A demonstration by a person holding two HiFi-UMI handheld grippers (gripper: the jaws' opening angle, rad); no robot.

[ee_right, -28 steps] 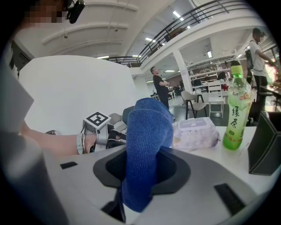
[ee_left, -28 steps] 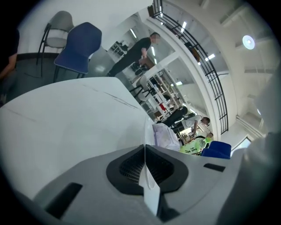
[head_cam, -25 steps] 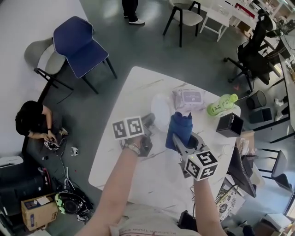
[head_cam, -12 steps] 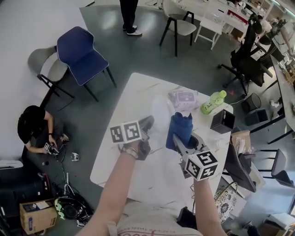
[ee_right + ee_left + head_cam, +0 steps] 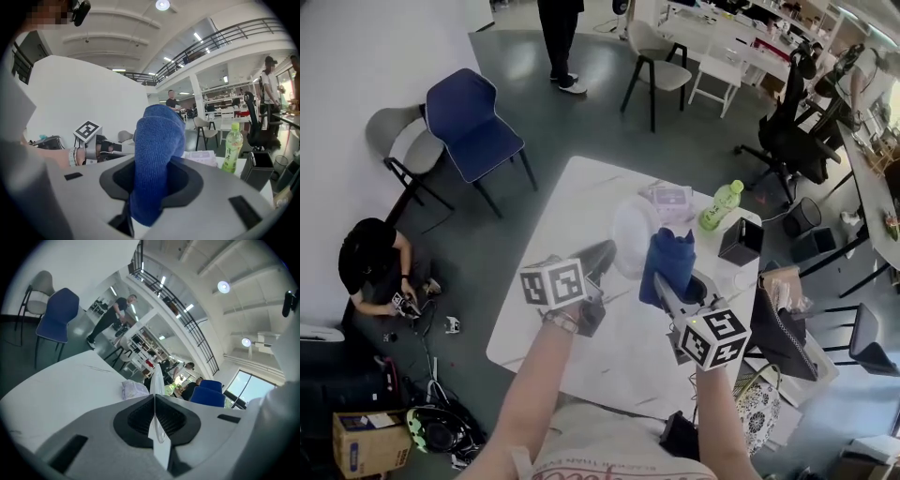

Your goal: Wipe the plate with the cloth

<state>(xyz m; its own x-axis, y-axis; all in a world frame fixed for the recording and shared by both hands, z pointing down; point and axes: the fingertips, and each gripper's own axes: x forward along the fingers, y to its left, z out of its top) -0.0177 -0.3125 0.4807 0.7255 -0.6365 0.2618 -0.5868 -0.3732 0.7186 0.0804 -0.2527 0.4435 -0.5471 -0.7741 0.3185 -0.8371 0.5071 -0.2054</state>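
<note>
A thin, translucent white plate (image 5: 630,234) is held on edge above the white table (image 5: 572,328); my left gripper (image 5: 604,253) is shut on its rim. In the left gripper view the plate (image 5: 157,380) stands edge-on, pinched between the jaws of the left gripper (image 5: 154,420). To its right, my right gripper (image 5: 666,283) is shut on a folded blue cloth (image 5: 669,259), which sticks up beside the plate's face. In the right gripper view the cloth (image 5: 157,150) fills the jaws of the right gripper (image 5: 151,187). Whether cloth and plate touch, I cannot tell.
On the table's far end lie a pack of wipes (image 5: 667,199), a green bottle (image 5: 719,206) and a black box (image 5: 741,241). A blue chair (image 5: 469,112) and a grey chair stand left of the table. A person sits on the floor (image 5: 367,251) at the left.
Both grippers have risen above the table, carrying the plate and the cloth with them. The grips are the same, and the cloth stays close beside the plate.
</note>
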